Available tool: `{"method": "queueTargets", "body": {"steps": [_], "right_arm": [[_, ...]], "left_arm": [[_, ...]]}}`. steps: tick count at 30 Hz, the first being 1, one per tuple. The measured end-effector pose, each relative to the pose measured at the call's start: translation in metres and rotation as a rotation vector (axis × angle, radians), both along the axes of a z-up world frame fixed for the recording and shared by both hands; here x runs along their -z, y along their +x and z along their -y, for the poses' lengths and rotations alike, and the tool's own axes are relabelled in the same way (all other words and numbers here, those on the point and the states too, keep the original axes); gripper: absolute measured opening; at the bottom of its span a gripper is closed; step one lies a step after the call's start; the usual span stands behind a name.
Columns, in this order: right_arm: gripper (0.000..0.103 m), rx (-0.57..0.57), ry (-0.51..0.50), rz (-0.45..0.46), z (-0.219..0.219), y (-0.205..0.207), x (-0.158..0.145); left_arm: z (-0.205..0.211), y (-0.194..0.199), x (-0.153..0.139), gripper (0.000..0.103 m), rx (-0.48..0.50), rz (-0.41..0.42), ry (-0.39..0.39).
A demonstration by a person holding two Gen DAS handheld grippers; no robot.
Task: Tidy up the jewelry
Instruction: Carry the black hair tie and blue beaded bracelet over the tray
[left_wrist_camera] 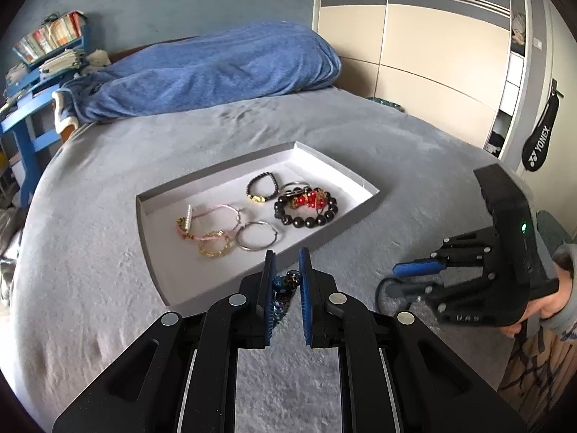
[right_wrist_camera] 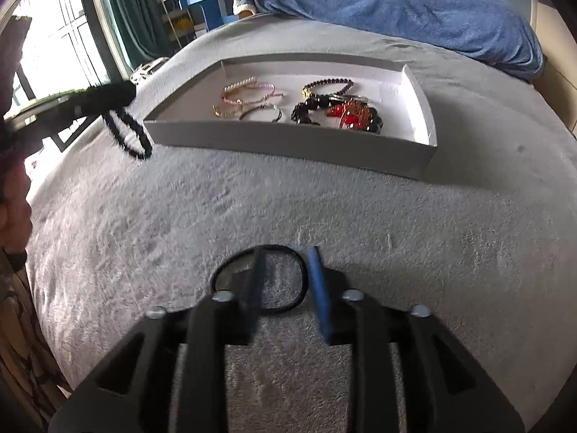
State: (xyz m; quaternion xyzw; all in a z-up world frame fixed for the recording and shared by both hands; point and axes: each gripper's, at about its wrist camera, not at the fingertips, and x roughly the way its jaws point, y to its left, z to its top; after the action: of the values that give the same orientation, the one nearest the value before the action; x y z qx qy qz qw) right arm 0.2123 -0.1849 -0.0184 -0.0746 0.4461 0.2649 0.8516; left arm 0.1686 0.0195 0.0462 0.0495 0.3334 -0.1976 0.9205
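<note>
While the dark beaded bracelet [left_wrist_camera: 285,290] hangs pinched between the blue pads of the left gripper [left_wrist_camera: 287,274], we hold it above the grey bedspread [left_wrist_camera: 108,288], just short of the near wall of the white tray [left_wrist_camera: 252,259]. From the right wrist view the same bracelet [right_wrist_camera: 128,133] dangles as a loop beside the tray's left corner.

We see the right gripper [right_wrist_camera: 286,270] with its jaws parted, straddling a thin black hair tie [right_wrist_camera: 259,310] that lies flat on the bedspread; the pads do not press on it, though the image is blurred there.

Inside the tray we find a pink cord bracelet [left_wrist_camera: 212,216], a gold chain bracelet [left_wrist_camera: 214,249], a silver ring bangle [left_wrist_camera: 258,236], a small dark bead bracelet [left_wrist_camera: 263,187] and a large black bead bracelet with red charms [left_wrist_camera: 306,207].

Beyond the tray a blue blanket [left_wrist_camera: 216,68] lies heaped at the far end of the bed.
</note>
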Motion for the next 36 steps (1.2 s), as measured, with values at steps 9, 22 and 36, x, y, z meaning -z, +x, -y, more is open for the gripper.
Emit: {"method": "queueTargets", "body": {"steps": [9,22,36], "right_arm": [[0.003,-0.04,-0.026,-0.011,-0.005,-0.004,0.01],[0.003,-0.04,0.073,0.108,-0.014,0.011,-0.047],[0.003,-0.013,0.124,0.168,-0.041,0.086,-0.083]], "left_arm": [[-0.003,0.006,-0.009,0.013,-0.021,0.008,0.008],[-0.008,0.036,-0.036,0.013,-0.04,0.045,0.016],[-0.022,0.088,-0.015,0.013,-0.1,-0.022,-0.013]]}}
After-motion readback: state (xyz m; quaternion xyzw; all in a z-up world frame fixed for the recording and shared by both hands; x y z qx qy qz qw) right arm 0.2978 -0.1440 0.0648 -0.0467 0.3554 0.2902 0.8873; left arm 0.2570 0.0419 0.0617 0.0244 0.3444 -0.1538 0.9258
